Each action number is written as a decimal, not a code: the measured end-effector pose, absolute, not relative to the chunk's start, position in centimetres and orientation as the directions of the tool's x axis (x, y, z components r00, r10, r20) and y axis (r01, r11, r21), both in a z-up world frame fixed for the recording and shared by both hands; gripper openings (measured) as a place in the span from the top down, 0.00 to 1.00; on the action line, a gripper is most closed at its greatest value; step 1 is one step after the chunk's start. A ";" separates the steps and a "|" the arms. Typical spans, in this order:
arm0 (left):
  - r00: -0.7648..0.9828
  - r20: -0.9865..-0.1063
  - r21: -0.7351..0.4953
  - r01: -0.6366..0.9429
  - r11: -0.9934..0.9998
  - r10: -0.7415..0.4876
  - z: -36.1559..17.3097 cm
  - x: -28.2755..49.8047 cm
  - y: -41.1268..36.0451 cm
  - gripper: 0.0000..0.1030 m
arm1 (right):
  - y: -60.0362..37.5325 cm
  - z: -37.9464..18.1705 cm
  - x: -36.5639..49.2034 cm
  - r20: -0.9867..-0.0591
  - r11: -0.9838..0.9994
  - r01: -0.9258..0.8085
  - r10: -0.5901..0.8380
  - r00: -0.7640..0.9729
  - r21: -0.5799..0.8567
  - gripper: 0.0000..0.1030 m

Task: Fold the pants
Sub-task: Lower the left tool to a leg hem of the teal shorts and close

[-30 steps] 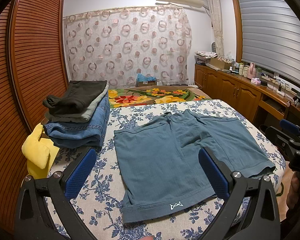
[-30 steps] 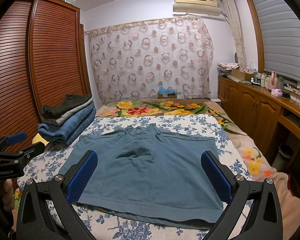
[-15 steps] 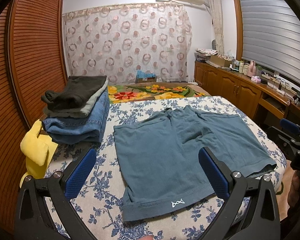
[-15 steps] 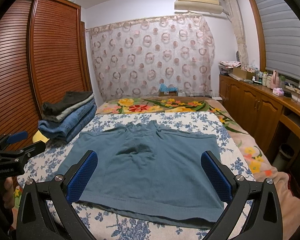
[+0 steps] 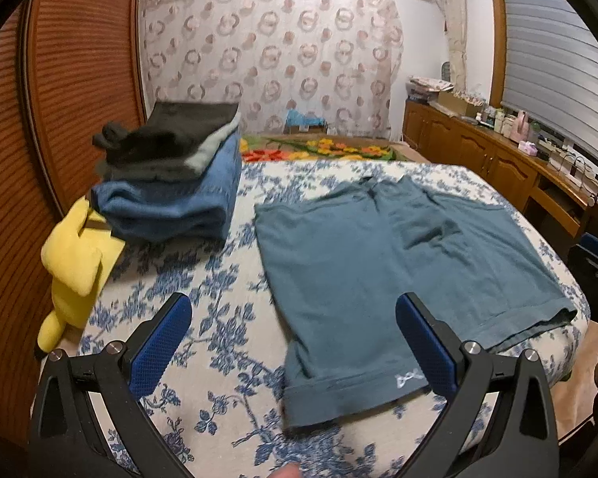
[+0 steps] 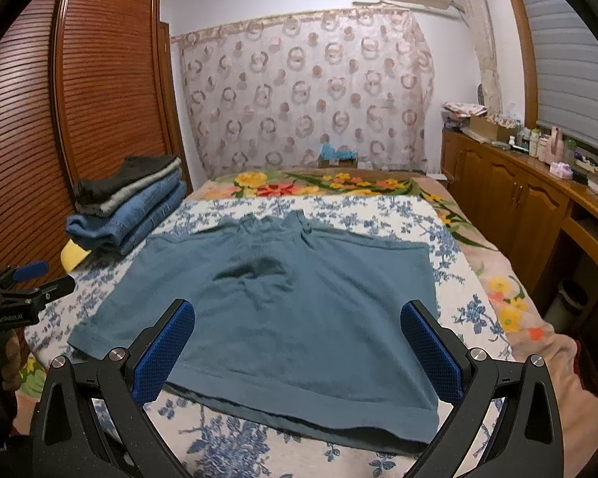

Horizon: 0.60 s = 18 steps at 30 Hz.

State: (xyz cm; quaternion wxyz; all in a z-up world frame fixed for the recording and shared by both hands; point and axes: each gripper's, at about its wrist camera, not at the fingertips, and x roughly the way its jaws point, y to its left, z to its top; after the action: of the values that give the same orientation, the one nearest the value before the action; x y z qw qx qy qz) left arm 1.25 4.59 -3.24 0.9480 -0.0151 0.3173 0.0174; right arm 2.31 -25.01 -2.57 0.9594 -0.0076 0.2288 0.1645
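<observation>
Pre-fold approach: both grippers, left (image 5: 293, 336) and right (image 6: 298, 338), hover spread wide, empty, over the flat teal shorts (image 6: 283, 302); next, probably pinching the near hems.

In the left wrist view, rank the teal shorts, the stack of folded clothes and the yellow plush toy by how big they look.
1. teal shorts, by far the widest spread.
2. stack of folded clothes.
3. yellow plush toy.
The toy lies nearer the camera than the stack, so their true sizes may differ more than they look.

Teal shorts (image 5: 378, 271) on a blue-floral white bedspread (image 5: 203, 290); upper left, denim-blue and charcoal clothes (image 5: 171, 175); yellow plush (image 5: 75, 263).
</observation>
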 end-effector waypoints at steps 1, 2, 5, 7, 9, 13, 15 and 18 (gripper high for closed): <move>0.792 -0.611 -0.021 -0.046 0.999 0.023 -3.8 1.3 4.9 0.01 | -24.9 -2.6 2.3 -0.449 0.946 -0.318 0.310 0.838 0.058 0.00; 0.788 -0.615 -0.022 -0.046 0.999 0.023 -4.0 1.2 5.0 0.01 | -24.9 -2.7 2.4 -0.457 0.947 -0.318 0.307 0.835 0.056 0.00; 0.776 -0.631 -0.031 -0.036 0.999 0.008 -4.8 1.0 5.4 0.01 | -25.1 -2.8 2.6 -0.480 0.946 -0.318 0.306 0.822 0.059 0.00; 0.770 -0.638 -0.035 -0.029 0.999 0.001 -5.0 1.0 5.4 0.01 | -25.1 -2.8 2.6 -0.495 0.946 -0.318 0.304 0.814 0.058 0.00; 0.759 -0.650 -0.044 -0.015 0.999 -0.017 -5.7 1.0 5.5 0.01 | -25.0 -2.8 2.7 -0.513 0.946 -0.320 0.303 0.803 0.056 0.00; 0.746 -0.665 -0.059 0.002 0.998 -0.041 -6.3 0.7 5.6 0.02 | -25.0 -2.9 2.6 -0.542 0.944 -0.326 0.304 0.783 0.059 0.00; 0.738 -0.672 -0.070 0.015 0.997 -0.059 -6.7 0.5 5.6 0.06 | -25.1 -3.0 2.7 -0.555 0.943 -0.327 0.305 0.774 0.061 0.00; 0.727 -0.682 -0.083 0.035 0.996 -0.082 -7.1 0.2 5.5 0.07 | -25.2 -2.9 2.6 -0.567 0.942 -0.329 0.305 0.765 0.063 0.00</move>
State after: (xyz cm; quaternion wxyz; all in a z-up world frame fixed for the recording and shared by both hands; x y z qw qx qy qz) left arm 0.22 5.54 -7.14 0.9286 -0.0324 0.3684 -0.0315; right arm 2.63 -25.18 -2.94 0.9392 -0.0202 0.2982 0.1688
